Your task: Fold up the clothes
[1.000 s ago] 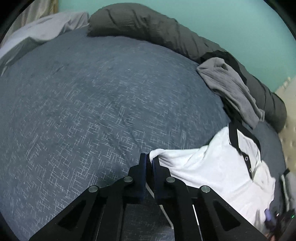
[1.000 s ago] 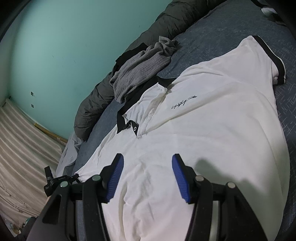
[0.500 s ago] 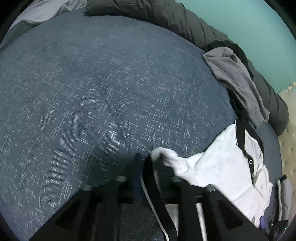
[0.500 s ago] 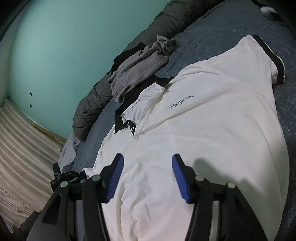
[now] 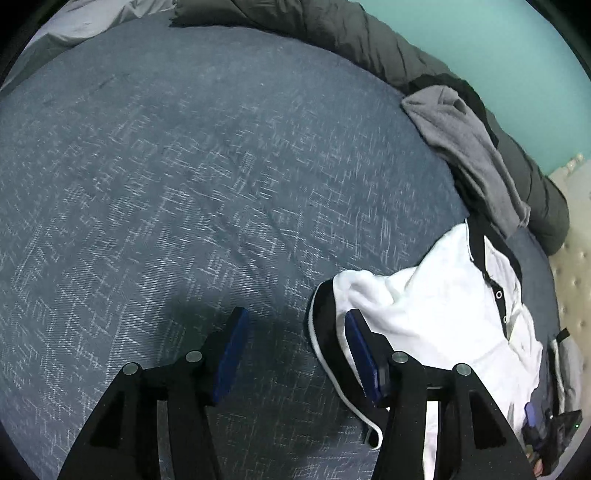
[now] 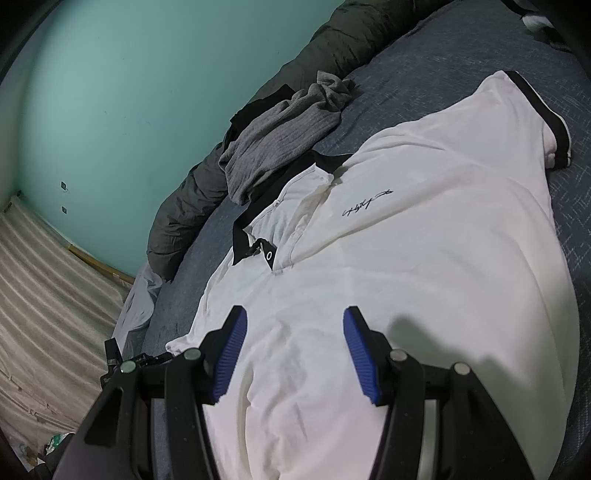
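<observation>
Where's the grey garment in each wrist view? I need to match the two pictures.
Left wrist view: grey garment at upper right, draped over the dark duvet by the wall, beyond the white polo.
Right wrist view: grey garment at upper centre, just past the polo's black collar.
Shared landmark: the collar.

Your left wrist view looks steeply down, close over the bedspread (image 5: 184,184); your right looks shallower; both share the white polo shirt (image 6: 424,277).
</observation>
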Available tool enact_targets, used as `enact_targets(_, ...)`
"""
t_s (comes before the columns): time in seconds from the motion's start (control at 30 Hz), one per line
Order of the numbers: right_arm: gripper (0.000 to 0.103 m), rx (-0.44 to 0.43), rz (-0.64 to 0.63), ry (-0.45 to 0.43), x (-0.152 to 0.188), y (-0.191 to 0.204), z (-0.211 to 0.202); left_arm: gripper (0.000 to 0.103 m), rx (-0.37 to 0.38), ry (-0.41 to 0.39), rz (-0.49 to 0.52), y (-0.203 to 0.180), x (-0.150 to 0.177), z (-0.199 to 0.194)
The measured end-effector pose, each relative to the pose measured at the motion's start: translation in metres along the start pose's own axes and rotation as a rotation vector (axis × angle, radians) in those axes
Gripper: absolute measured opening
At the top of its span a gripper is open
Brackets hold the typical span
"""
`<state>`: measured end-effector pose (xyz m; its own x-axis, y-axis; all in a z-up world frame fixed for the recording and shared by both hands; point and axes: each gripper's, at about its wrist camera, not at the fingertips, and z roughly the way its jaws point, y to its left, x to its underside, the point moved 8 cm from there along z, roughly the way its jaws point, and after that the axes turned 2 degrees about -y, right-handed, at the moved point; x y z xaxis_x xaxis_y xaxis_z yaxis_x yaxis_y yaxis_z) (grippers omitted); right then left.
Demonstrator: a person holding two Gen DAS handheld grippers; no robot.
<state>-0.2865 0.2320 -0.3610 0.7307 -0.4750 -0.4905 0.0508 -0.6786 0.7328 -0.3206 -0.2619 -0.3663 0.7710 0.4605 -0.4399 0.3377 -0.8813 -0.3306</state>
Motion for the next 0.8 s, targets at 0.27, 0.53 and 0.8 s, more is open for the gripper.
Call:
enact_targets(0.27, 0.055, -0.006, 0.008, -0.002, 0.000, 0.001, -0.001, 0.056, -0.007, -0.016, -0.002, -0.002, 0.005, -0.004)
enact_targets(0.53, 0.055, -0.008, 0.011, -0.005, -0.001, 0.000, -0.002, 0.007, 0.067, 0.026, 0.011, -0.013, 0.024, 0.008)
enact_targets(0.8, 0.055, -0.007, 0.019, -0.004, -0.002, -0.002, -0.001, 0.003, 0.213, -0.001, 0.014, -0.052, 0.017, -0.007)
